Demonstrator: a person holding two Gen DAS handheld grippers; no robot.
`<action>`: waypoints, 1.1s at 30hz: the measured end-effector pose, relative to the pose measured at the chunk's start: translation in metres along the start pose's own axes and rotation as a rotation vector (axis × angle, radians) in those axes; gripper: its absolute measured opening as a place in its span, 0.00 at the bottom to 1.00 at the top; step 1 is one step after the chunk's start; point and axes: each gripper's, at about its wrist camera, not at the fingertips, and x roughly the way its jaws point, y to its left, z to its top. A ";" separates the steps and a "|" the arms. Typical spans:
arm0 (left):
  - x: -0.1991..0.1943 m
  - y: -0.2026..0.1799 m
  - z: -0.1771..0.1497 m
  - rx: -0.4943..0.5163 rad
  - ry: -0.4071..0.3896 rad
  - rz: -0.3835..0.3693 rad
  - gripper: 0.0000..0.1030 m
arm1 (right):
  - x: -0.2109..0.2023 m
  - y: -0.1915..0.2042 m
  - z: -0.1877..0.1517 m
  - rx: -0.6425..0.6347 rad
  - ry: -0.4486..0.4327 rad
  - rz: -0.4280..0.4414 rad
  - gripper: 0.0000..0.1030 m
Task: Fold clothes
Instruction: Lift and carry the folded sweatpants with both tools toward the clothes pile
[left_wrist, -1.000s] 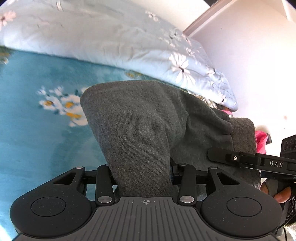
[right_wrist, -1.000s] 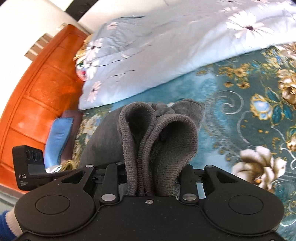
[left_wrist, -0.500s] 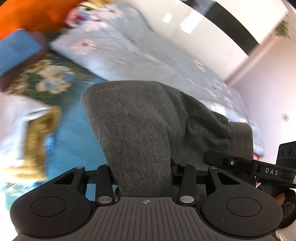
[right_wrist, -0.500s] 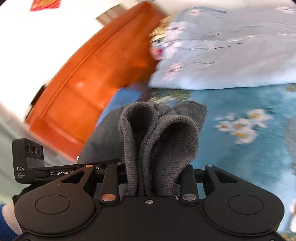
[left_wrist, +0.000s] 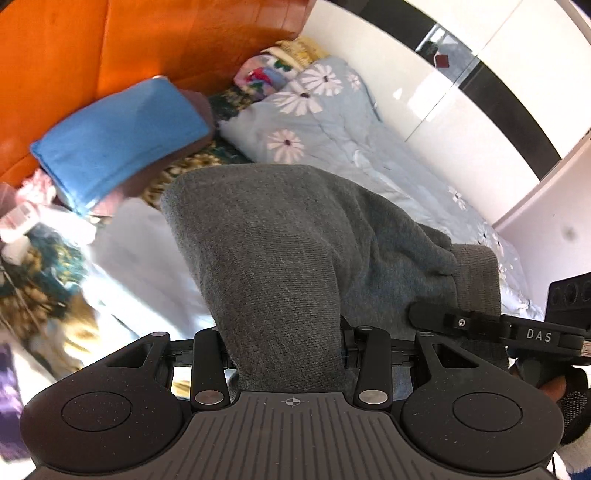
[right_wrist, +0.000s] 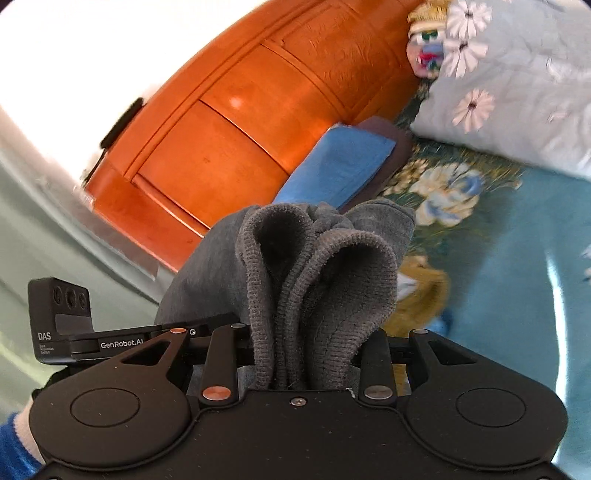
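A folded grey knit garment (left_wrist: 280, 258) hangs in the air between both grippers, above the bed. My left gripper (left_wrist: 286, 343) is shut on one end of it, and the cloth hides its fingers. In the right wrist view the grey garment's (right_wrist: 317, 280) ribbed hem is bunched in thick folds, and my right gripper (right_wrist: 314, 354) is shut on that bunch. The right gripper's body shows at the right edge of the left wrist view, the left gripper's body at the left of the right wrist view.
An orange wooden headboard (right_wrist: 207, 147) stands ahead. A stack with a blue folded cloth (left_wrist: 122, 133) on top lies against it. A pale floral duvet (left_wrist: 332, 122) lies to the right, white cloth (left_wrist: 140, 254) below, and the teal floral sheet (right_wrist: 517, 266) covers the bed.
Both grippers have swung together toward the headboard with the grey garment still held. The view has gone from duvet and teal sheet to the headboard and the blue stack.
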 end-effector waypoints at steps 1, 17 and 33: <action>0.000 0.014 0.011 0.023 0.019 0.003 0.36 | 0.014 0.004 0.002 0.015 0.003 0.002 0.31; 0.078 0.104 0.059 0.139 0.224 -0.092 0.38 | 0.119 0.008 0.014 0.207 0.058 -0.155 0.33; 0.106 0.126 0.039 0.052 0.240 -0.050 0.60 | 0.142 -0.013 0.018 0.205 0.144 -0.216 0.37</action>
